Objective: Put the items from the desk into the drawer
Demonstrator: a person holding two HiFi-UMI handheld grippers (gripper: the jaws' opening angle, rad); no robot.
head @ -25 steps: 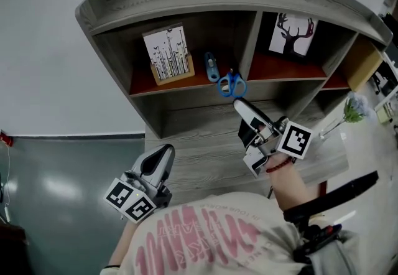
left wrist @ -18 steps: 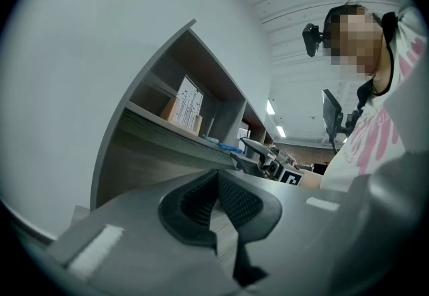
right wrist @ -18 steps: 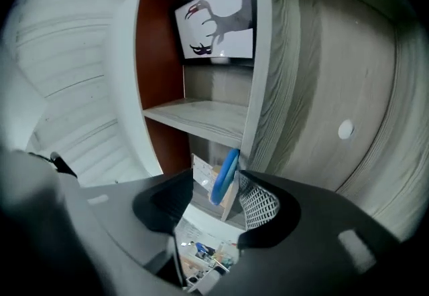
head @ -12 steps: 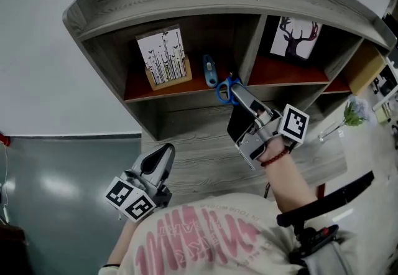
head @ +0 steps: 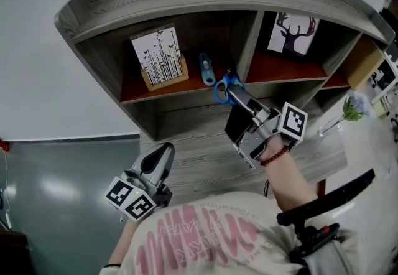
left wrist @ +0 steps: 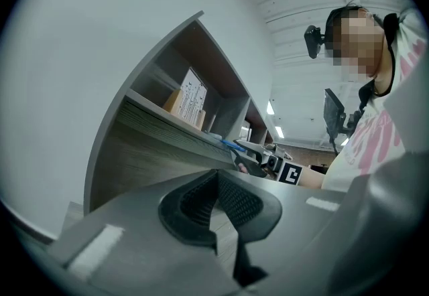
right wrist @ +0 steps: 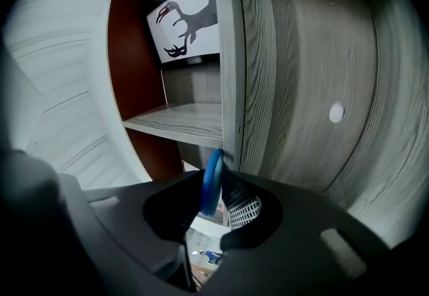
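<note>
Right gripper (head: pixel 236 96) has just been closing its jaws, which pinch the blue handle loop of the scissors (head: pixel 222 88). The scissors sit at the near edge of the red shelf (head: pixel 134 89), just left of the divider. Left gripper (head: pixel 163 152), jaws together and empty, hovers over the near-left part of the desk (head: pixel 202 143).
</note>
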